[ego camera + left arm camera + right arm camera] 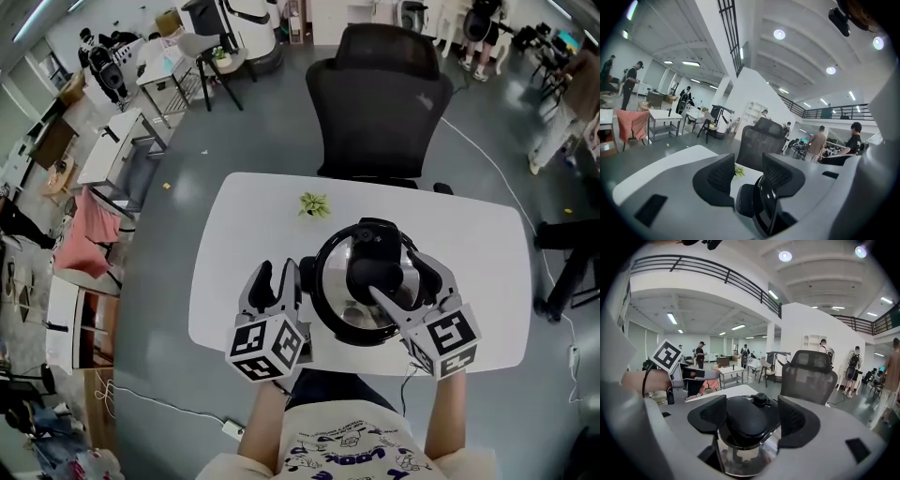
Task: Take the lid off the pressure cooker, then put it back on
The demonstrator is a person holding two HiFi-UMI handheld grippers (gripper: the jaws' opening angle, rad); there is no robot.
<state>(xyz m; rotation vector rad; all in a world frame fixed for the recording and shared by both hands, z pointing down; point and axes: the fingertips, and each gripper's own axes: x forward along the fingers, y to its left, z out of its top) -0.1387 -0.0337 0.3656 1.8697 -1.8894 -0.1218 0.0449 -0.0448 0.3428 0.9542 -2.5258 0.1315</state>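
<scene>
I see the pressure cooker (328,281) near the front edge of the white surface (244,225). Its lid (352,248) sits on top, so the inside is hidden from me. My right gripper (752,416) tilts slightly down over it, jaws spread wide either side of the lid's black handle (740,420) without pressing on it. My left gripper (750,176) sits just left of the pot, released and holding nothing.
</scene>
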